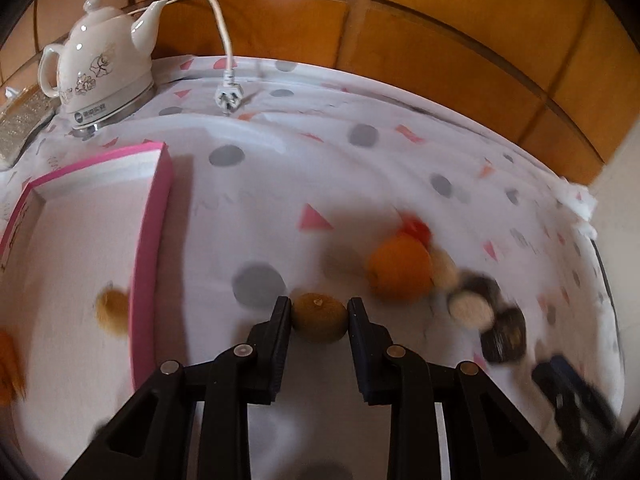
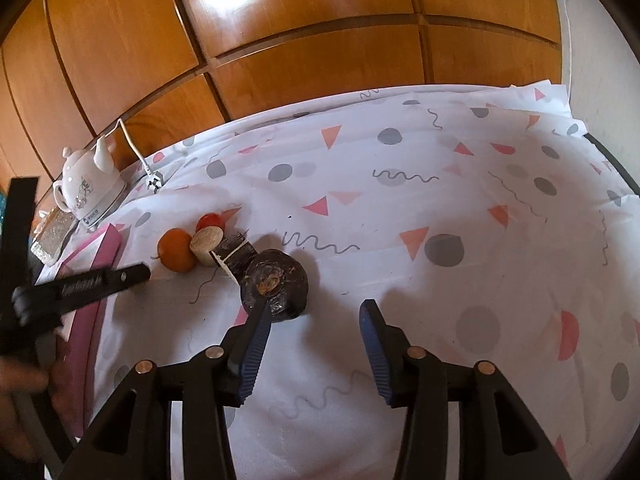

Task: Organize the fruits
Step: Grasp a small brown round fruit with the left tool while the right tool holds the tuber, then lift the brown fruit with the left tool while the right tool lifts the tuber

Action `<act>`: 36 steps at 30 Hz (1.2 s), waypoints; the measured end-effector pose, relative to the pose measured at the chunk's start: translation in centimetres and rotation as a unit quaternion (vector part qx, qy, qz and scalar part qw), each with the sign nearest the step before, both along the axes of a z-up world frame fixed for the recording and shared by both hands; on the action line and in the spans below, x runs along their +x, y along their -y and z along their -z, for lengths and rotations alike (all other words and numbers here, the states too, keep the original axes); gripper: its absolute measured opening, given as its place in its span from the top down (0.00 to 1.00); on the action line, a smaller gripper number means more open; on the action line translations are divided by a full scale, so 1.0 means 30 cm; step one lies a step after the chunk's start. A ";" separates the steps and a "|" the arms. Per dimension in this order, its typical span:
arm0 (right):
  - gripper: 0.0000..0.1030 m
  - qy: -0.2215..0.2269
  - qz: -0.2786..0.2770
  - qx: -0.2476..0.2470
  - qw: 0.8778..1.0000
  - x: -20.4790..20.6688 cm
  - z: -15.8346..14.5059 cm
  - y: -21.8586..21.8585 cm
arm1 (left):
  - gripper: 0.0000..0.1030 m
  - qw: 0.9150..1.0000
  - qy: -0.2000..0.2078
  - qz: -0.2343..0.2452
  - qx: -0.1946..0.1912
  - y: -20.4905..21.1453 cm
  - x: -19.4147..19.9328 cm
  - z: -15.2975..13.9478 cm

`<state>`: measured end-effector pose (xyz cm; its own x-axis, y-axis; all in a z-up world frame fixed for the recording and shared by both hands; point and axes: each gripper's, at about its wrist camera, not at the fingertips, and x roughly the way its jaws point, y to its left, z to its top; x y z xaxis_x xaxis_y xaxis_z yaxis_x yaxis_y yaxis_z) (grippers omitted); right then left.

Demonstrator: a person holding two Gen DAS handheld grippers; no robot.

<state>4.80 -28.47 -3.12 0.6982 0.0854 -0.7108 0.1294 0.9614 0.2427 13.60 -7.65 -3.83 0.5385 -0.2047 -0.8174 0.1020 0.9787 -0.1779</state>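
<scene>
My left gripper [image 1: 319,312] is shut on a small brown kiwi [image 1: 319,317], held above the cloth beside the pink box [image 1: 149,256]. The box holds another brown kiwi [image 1: 112,310] and an orange fruit [image 1: 8,368] at the frame edge. An orange [image 1: 400,267], a red tomato [image 1: 416,229], a tan round piece [image 1: 469,309] and dark wrapped items [image 1: 502,336] lie to the right. My right gripper [image 2: 312,320] is open and empty, its left finger just in front of a dark wrapped ball [image 2: 276,280]. The orange [image 2: 177,255], tomato [image 2: 210,221] and tan cylinder [image 2: 206,246] lie beyond it.
A white teapot kettle [image 1: 100,76] with cord and plug [image 1: 229,98] stands at the back left on the patterned tablecloth [image 2: 400,208]. Wooden cabinet doors [image 2: 300,40] rise behind the table. The left gripper's arm [image 2: 80,284] crosses the right wrist view at left.
</scene>
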 end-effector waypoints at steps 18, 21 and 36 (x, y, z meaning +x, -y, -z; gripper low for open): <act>0.46 -0.021 -0.076 -0.044 0.996 0.102 0.022 -0.079 | 0.72 0.992 0.099 0.077 0.028 0.073 -0.212 0.071; 0.42 -0.028 -0.083 -0.064 0.994 0.138 0.042 -0.094 | 0.72 0.991 0.104 0.077 0.032 0.078 -0.216 0.076; 0.54 -0.031 -0.081 -0.098 0.991 0.165 0.073 -0.121 | 0.72 0.990 0.110 0.078 0.031 0.074 -0.221 0.081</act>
<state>9.74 -24.83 -5.30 0.6414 0.0494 -0.7656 -0.0225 0.9987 0.0457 6.98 -9.87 -6.24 0.6713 -0.2527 -0.6968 0.2821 0.9564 -0.0751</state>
